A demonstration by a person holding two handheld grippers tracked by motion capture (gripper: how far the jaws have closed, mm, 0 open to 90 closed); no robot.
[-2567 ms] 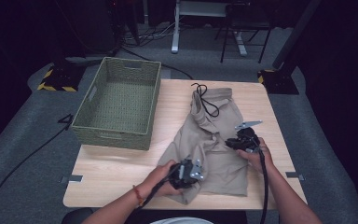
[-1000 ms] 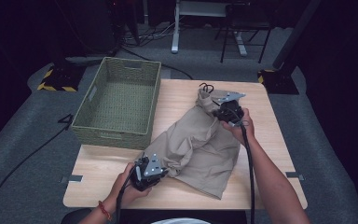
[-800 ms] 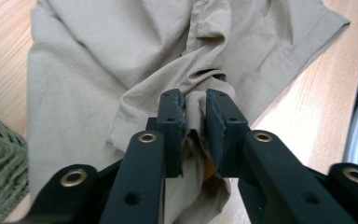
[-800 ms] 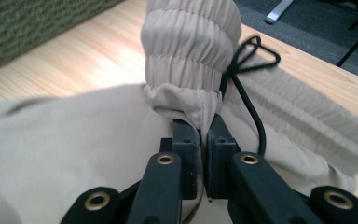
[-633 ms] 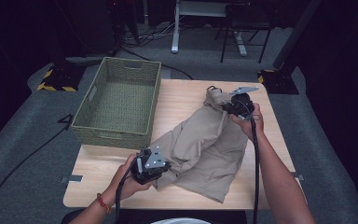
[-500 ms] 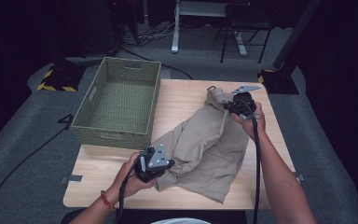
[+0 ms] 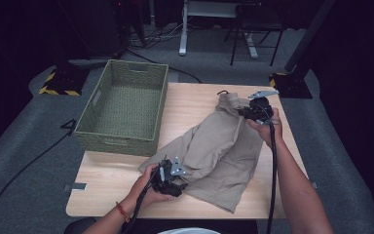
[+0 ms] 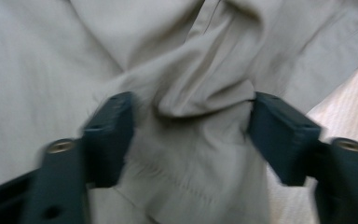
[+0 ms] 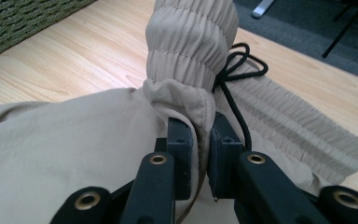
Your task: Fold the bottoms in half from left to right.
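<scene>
The green woven basket point(image 7: 126, 109) stands with nothing in it beside the khaki shorts point(image 7: 219, 151) spread on the table point(image 7: 102, 180), whose waistband the right hand-held gripper point(image 9: 200, 135) pinches, while the left hand-held gripper point(image 8: 191, 126), just opened, straddles bunched fabric.

A: The crumpled khaki-beige cloth shorts point(image 7: 214, 146) are plain, no print, with a black drawstring cord point(image 9: 235, 74) at the ribbed waistband.

B: And the rectangular woven basket point(image 7: 126, 109) is olive green, on a pale light-wood worktop point(image 7: 107, 180). The black hand-held gripper point(image 9: 198, 140) matches the cord; the floor is grey carpet point(image 7: 24, 165).
</scene>
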